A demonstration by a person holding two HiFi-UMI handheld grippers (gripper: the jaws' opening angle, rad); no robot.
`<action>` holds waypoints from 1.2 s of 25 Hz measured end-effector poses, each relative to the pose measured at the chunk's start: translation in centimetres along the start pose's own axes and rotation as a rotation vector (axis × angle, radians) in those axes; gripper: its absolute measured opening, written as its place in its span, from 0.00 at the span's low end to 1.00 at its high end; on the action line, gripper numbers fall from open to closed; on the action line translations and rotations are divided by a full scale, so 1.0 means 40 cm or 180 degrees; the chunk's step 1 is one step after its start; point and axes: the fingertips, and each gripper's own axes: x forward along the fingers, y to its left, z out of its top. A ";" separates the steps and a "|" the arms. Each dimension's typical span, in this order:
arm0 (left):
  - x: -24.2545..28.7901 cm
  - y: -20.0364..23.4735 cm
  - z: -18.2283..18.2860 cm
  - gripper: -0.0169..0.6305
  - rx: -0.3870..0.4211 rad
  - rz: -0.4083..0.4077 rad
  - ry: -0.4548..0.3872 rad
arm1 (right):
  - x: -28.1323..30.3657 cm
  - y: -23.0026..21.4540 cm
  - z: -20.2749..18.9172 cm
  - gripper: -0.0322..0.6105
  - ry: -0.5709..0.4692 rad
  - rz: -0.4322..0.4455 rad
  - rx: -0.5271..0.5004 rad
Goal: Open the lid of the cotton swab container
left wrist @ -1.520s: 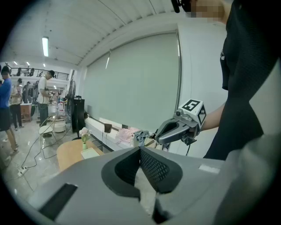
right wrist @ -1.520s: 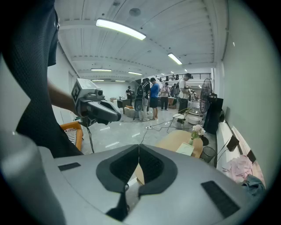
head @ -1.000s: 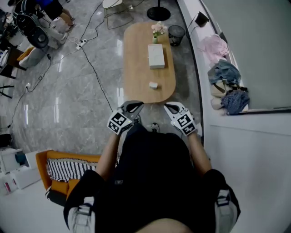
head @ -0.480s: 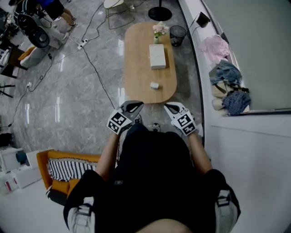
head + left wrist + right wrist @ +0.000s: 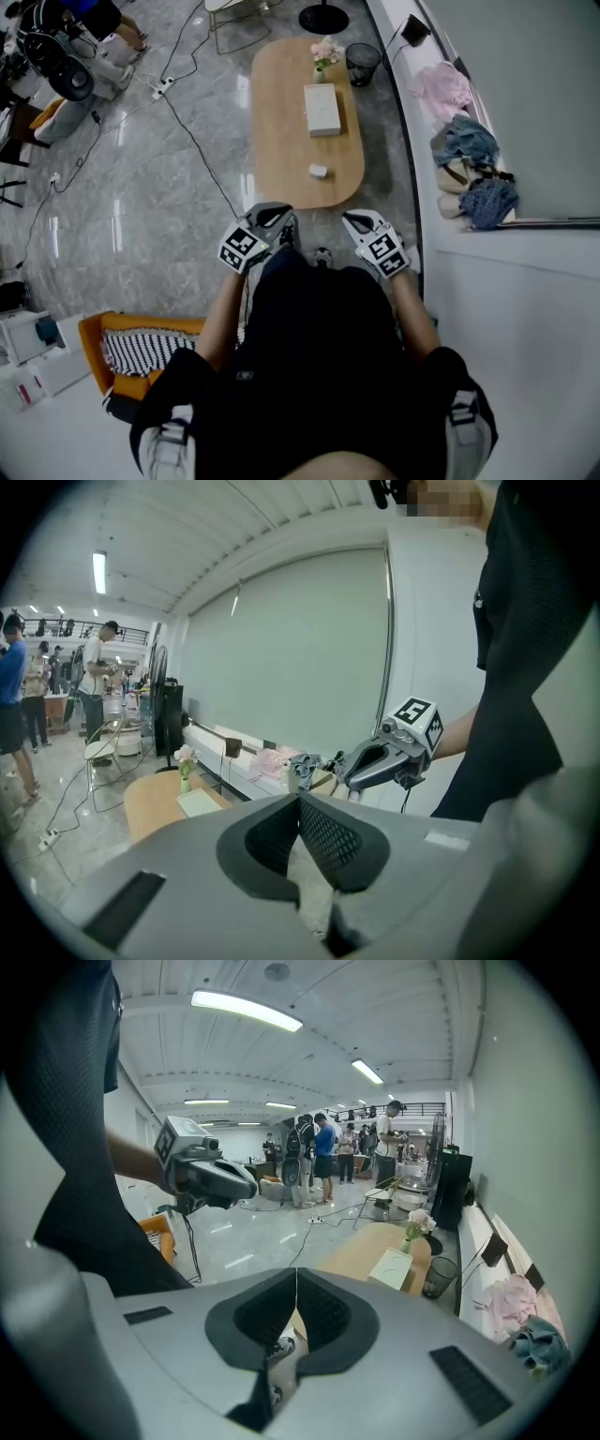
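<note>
Ahead of the person, near the closer end of the oval wooden table [image 5: 281, 141], the small white cotton swab container [image 5: 318, 172] sat by itself, too small to show how its lid stood. Farther along the tabletop lay a flat white box [image 5: 322, 110], and beyond it stood a vase of pink flowers [image 5: 323, 56]. Both grippers hung short of the table's edge, well apart from the container. The left gripper [image 5: 281, 218] had its jaws pressed together with nothing between them; the right gripper [image 5: 349, 220] was likewise closed and empty. A dark wastebasket [image 5: 362, 66] stood on the floor beside the table's far end, and clothes [image 5: 464, 164] lay heaped on the white ledge at the right.
</note>
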 end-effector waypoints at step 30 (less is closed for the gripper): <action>0.078 0.442 0.037 0.03 -0.0021 -0.0826 -0.0020 | 0.301 -0.238 0.228 0.05 0.0324 -0.0630 0.0267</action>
